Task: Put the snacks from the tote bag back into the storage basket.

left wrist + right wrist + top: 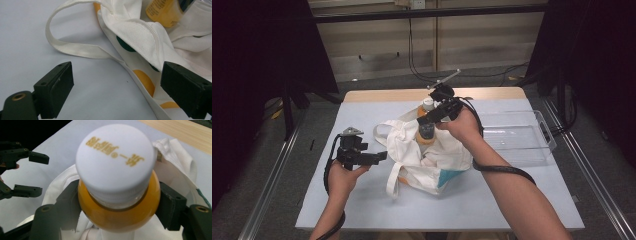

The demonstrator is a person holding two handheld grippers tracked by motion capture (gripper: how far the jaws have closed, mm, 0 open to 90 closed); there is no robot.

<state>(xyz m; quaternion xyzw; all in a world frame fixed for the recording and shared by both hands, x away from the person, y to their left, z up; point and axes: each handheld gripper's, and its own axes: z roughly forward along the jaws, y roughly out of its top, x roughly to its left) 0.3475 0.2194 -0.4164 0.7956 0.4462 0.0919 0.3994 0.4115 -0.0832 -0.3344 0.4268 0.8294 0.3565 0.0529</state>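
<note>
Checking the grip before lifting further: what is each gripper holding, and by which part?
The right gripper clamps the orange juice bottle by its shoulder below the cap; the left gripper holds nothing.

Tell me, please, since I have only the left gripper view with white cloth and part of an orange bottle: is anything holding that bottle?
Observer: Yes, the right gripper is shut on the orange bottle, its jaws pressing the shoulder just under the white cap.
Operator: Thank you. Is the bottle inside the bag?
Observer: Its lower part stands in the mouth of the white tote bag; the top rises above the cloth.
Operator: And what lies beyond the bag?
Observer: A clear plastic tray sits on the table to the bag's right in the high view.
</note>
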